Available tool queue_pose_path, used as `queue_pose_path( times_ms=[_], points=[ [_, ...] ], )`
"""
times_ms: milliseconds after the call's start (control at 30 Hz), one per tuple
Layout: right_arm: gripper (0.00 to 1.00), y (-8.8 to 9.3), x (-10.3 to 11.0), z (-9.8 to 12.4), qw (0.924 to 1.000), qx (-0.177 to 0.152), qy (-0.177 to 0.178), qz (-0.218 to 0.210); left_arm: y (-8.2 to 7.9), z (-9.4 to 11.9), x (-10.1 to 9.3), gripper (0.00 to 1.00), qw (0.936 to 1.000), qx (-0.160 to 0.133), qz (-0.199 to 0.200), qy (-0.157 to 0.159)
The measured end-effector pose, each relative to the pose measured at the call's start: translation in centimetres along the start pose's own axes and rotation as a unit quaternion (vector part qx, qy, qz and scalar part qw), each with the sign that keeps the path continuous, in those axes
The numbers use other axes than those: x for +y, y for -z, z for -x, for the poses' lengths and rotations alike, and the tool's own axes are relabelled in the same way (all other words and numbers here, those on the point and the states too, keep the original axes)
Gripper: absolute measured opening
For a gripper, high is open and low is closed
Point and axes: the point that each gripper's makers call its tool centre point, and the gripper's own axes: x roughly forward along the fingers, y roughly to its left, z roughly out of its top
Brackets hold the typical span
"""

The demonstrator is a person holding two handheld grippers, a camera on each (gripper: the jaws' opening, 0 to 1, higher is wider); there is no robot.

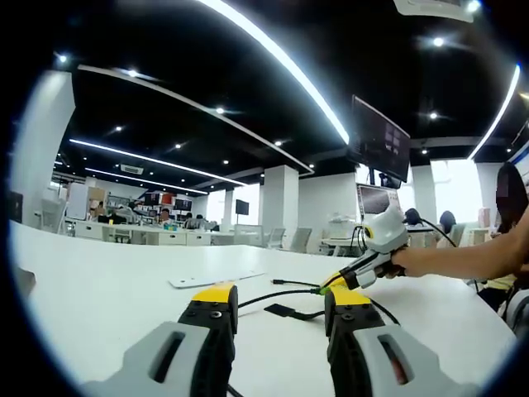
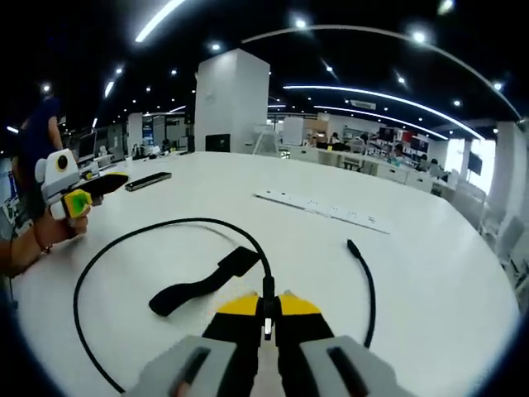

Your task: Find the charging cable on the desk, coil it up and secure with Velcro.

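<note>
The black charging cable (image 2: 194, 220) lies on the white table (image 2: 413, 273) in a wide loop, with one plug end (image 2: 351, 246) to the right. My right gripper (image 2: 267, 304) is shut on the cable near the front. A black Velcro strap (image 2: 202, 285) lies flat inside the loop. In the left gripper view my left gripper (image 1: 281, 299) is open and low over the table, with the cable (image 1: 293, 283) and strap (image 1: 285, 312) just beyond its jaws. The right gripper (image 1: 331, 285), held by a hand, comes in from the right. The left gripper (image 2: 103, 184) also appears at the far left.
A white power strip (image 2: 318, 208) lies farther back on the table, also seen from the left gripper (image 1: 215, 279). A flat dark object (image 2: 149, 180) rests beside the left gripper. A person (image 1: 512, 215) sits at the table's right edge. Desks and chairs stand beyond.
</note>
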Motion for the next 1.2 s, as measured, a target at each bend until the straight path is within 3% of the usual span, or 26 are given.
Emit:
queue_pose_path(
  times_ms=[567,1200],
  points=[
    [0.08,2.4,0.5,2.9,0.9990,-0.003,0.023,-0.037,0.1,-0.1,0.1,0.42,1.0000,0.002,-0.003,-0.001],
    [0.08,3.4,1.6,5.4,0.9983,-0.011,0.032,-0.046,0.3,-0.1,0.2,0.42,1.0000,0.004,-0.004,-0.002]
  ],
)
